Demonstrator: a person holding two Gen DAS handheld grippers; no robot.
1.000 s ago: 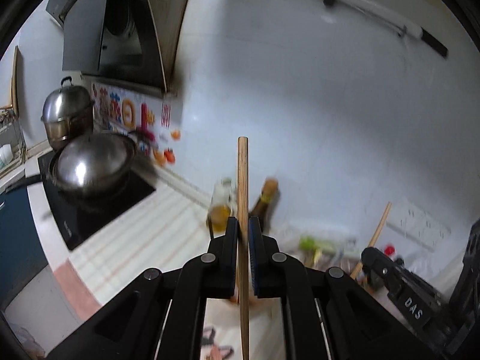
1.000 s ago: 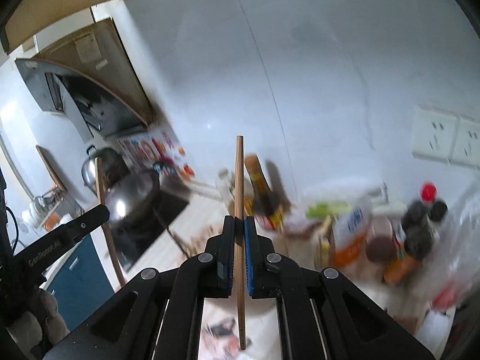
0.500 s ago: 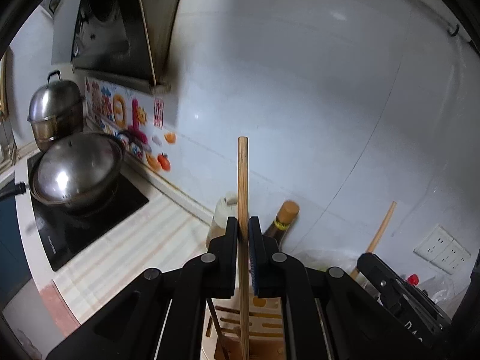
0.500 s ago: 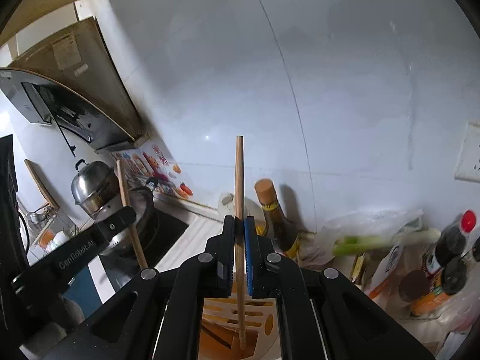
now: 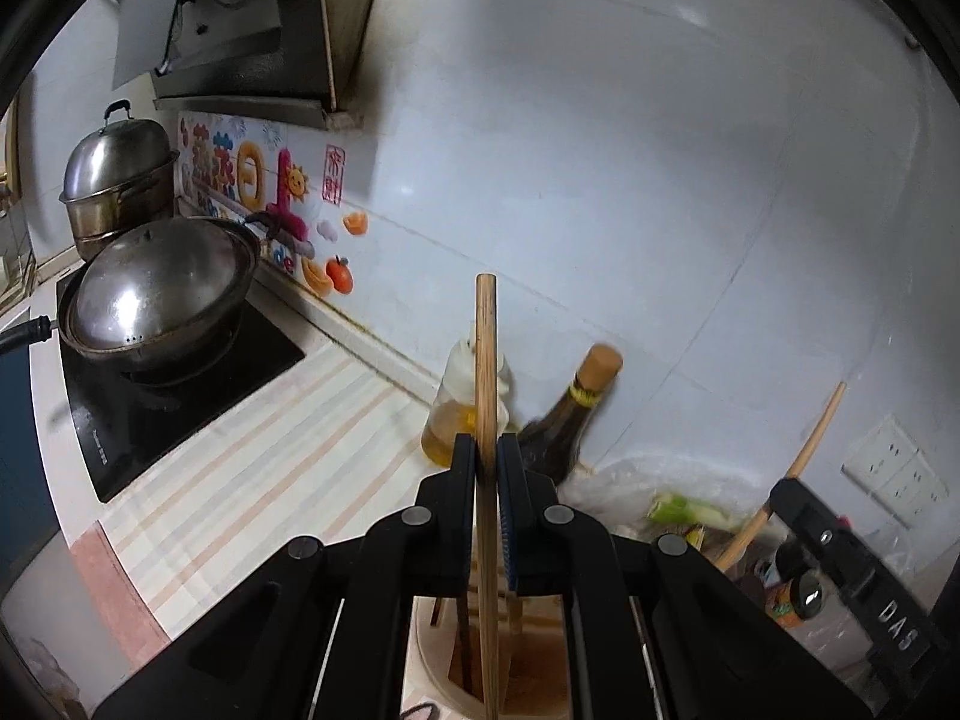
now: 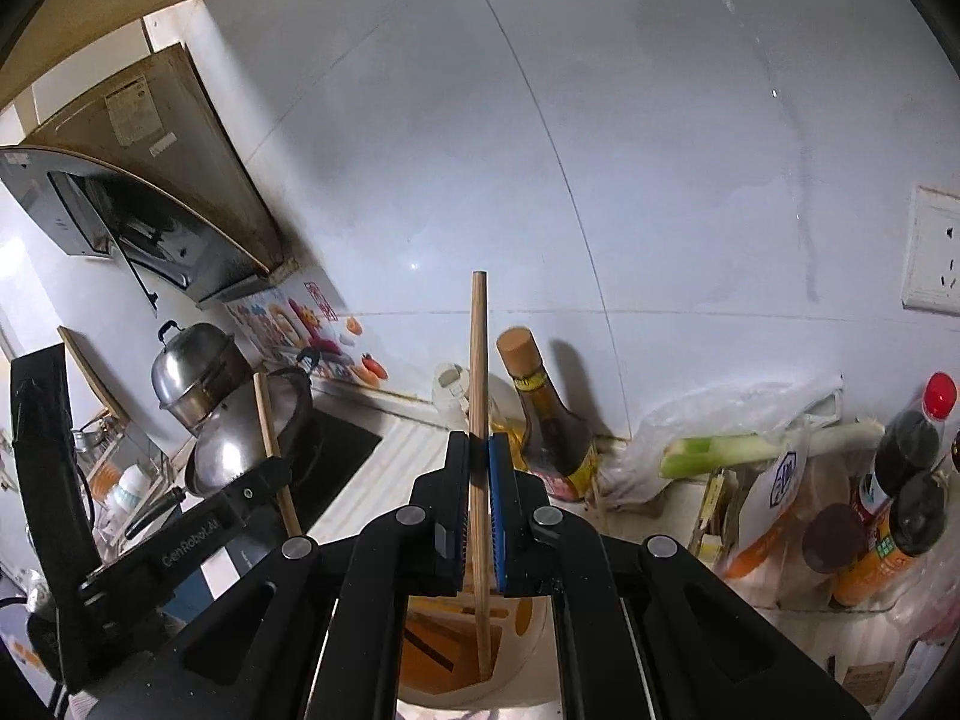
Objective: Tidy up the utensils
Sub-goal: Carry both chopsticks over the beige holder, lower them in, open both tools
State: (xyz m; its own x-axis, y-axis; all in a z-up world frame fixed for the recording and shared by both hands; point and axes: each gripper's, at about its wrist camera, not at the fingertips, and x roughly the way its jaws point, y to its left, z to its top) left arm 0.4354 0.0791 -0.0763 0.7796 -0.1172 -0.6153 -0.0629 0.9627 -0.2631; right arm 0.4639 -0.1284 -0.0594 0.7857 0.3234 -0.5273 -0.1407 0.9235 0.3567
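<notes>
My left gripper (image 5: 487, 450) is shut on a wooden chopstick (image 5: 485, 360) that stands upright; its lower end reaches down into a round cream utensil holder (image 5: 441, 669) below the jaws, where a dark chopstick (image 5: 463, 642) stands. My right gripper (image 6: 479, 450) is shut on a second wooden chopstick (image 6: 477, 360), also upright, with its lower tip inside the same holder (image 6: 528, 630), over an orange slotted insert (image 6: 438, 642). Each gripper shows at the edge of the other view, the right gripper's arm (image 5: 852, 582) and the left gripper's arm (image 6: 198, 534).
A lidded wok (image 5: 156, 294) and steel pot (image 5: 114, 180) sit on a black cooktop (image 5: 180, 396) at left. An oil bottle (image 5: 456, 414) and dark sauce bottle (image 6: 543, 420) stand against the tiled wall. Leeks (image 6: 750, 450), bags and condiment bottles (image 6: 906, 438) crowd the right.
Both grippers moved forward and down with their chopsticks. The utensil holder came into view under the jaws, and the chopstick tips now dip into it.
</notes>
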